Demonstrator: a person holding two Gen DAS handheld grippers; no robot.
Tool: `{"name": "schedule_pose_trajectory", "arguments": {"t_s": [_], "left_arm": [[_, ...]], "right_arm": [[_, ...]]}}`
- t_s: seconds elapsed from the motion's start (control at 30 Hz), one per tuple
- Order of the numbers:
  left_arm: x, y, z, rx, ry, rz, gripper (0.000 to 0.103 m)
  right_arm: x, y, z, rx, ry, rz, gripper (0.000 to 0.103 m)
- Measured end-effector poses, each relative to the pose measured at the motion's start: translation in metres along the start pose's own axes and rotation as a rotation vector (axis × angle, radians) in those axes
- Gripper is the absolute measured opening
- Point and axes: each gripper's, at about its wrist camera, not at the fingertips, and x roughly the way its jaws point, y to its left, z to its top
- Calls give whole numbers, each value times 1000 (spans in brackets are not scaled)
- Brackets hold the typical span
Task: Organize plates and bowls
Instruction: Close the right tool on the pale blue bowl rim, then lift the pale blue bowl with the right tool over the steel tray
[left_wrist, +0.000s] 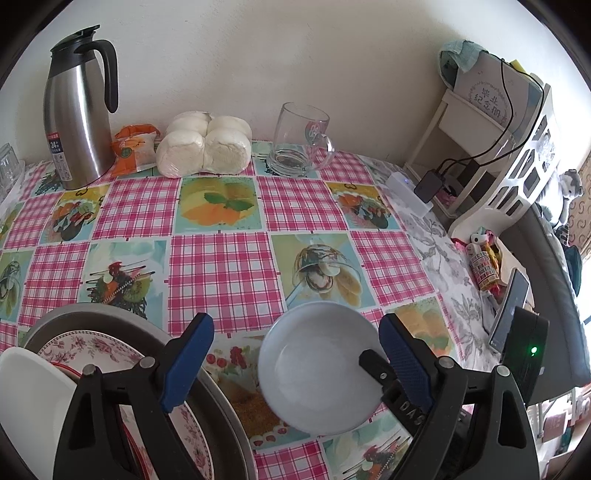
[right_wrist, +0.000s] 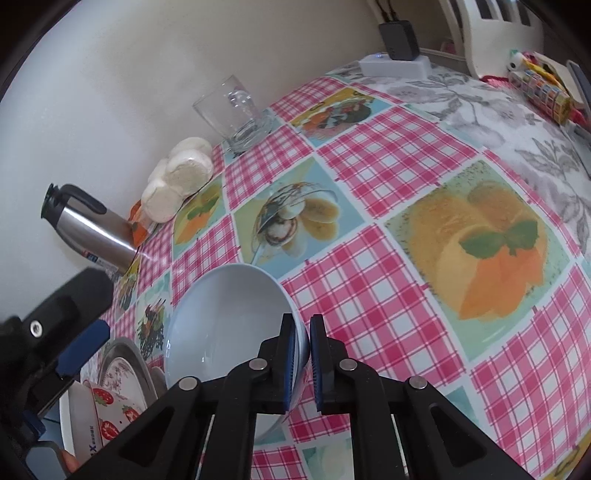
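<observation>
A pale blue bowl (left_wrist: 317, 369) is held just above the checked tablecloth; my right gripper (right_wrist: 303, 354) is shut on its near rim, one finger inside, one outside, and the bowl (right_wrist: 225, 325) tilts. My left gripper (left_wrist: 295, 362) is open and empty, its blue pads either side of the bowl without touching. At its lower left a metal tray (left_wrist: 207, 391) holds a floral plate (left_wrist: 92, 347) and a white dish (left_wrist: 26, 391). In the right wrist view the tray (right_wrist: 129, 354) also holds a strawberry-patterned bowl (right_wrist: 107, 417).
Along the wall stand a steel thermos (left_wrist: 77, 114), an orange snack packet (left_wrist: 133, 147), bagged white buns (left_wrist: 207, 144) and a glass mug (left_wrist: 299, 136). A white power strip (left_wrist: 406, 195), a shelf (left_wrist: 491, 147) and a phone (left_wrist: 509, 306) line the right side.
</observation>
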Motion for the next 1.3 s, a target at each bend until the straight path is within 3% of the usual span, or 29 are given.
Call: {"name": "schedule_pose_trajectory", "arguments": {"t_s": [0.1,0.2,0.3,0.5,0.6,0.83,1.3], "left_arm": [[4,-2,-2,9,19,3,91],[9,-4,-5,17,43,0,76],[16,-2,-9,9,69,0,73],[34,5,-18,-26,145,-16,42],[41,6,-22,-26,171,-19,34],[53,7,-30,-23,209,-19,29],[55,-2,-32,33,185,-17,22]], "right_arm": [[-4,-8,4,22,-6,-3,9],[-5,-16,4,45,-3,9,9],[-5,-21,4,62,3,5,9],[-1,-24,3,66,22,-2,9],[-1,-24,2,64,27,-3,9],[4,-24,0,66,40,-11,9],[7,-17,0,32,44,-13,10]]}}
